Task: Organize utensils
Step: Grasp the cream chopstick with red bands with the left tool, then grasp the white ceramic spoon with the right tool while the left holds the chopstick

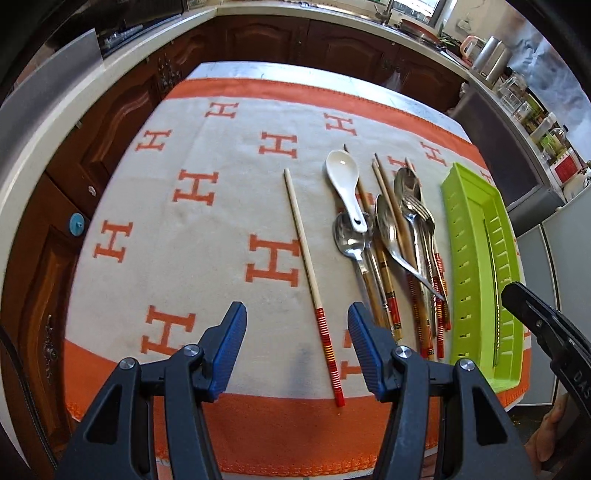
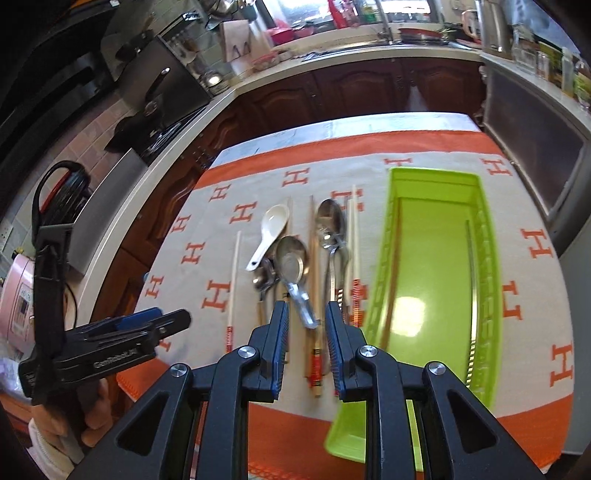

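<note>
Covering the table, an orange-lettered cloth (image 1: 207, 229) (wooden kitchen cabinets (image 1: 266, 33) behind).

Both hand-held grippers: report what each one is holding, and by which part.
Nothing is held. The left hand-held gripper is open above the lone chopstick, pads clear of it. The right hand-held gripper stands slightly open over the utensil pile, empty.

Cloth (image 1: 207, 229) was cream with orange H's and orange border. Tray (image 1: 476, 206) lime green. Spoon (image 1: 345, 184) white. Chopstick (image 1: 301, 236) pale, red-striped near end. Pads (image 1: 231, 350) blue.
</note>
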